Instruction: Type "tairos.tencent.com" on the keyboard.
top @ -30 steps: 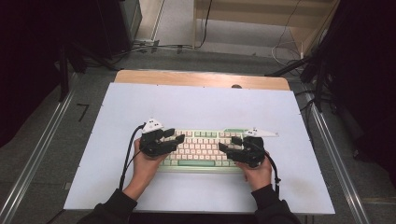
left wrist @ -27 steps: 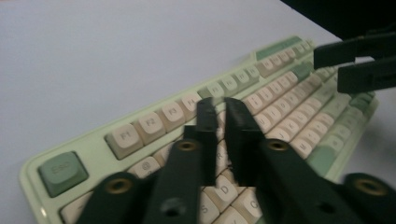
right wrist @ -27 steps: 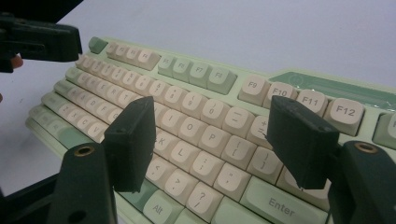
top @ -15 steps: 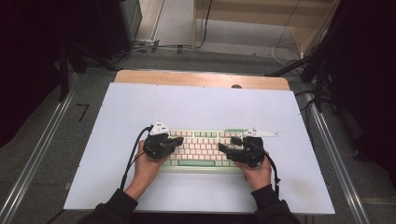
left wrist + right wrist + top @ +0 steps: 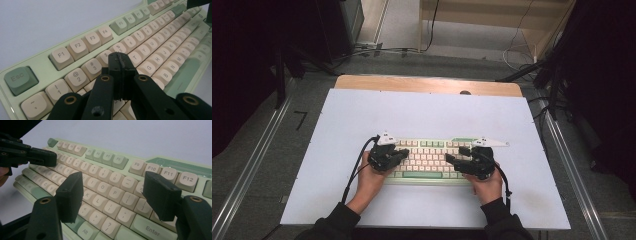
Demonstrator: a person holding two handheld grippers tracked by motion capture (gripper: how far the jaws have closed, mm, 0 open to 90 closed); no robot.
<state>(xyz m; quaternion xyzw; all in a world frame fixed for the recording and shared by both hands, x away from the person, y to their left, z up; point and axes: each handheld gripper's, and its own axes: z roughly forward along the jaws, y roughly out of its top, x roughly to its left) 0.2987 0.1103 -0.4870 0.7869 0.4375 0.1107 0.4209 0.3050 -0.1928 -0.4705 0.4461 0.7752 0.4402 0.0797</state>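
at the near middle of the tabletop lies the keyboard, pale green with cream keys, long side across, and both grippers hang over it from the person's side. the left gripper has just drawn its fingers together; in the left gripper view they stand pressed pad to pad with nothing between them, the joined tip low over the upper letter rows near the 4 and 5 keys. whether it touches a key i cannot tell. in the high view this gripper sits over the keyboard's left end.

the right gripper holds its fingers wide apart and empty, hovering above the right-hand letter keys, with the enter key just below its right finger. in the high view it sits over the keyboard's right part. the left gripper shows far off in the right gripper view, over the far end of the rows.

as a judgement: the work looks like pressing keys, and it is at an early or middle point. the left tip seems set as a poking point, ready to press; the right has not closed yet. no key looks held down, and nothing shows which keys are done, so the pressing itself seems mostly left.
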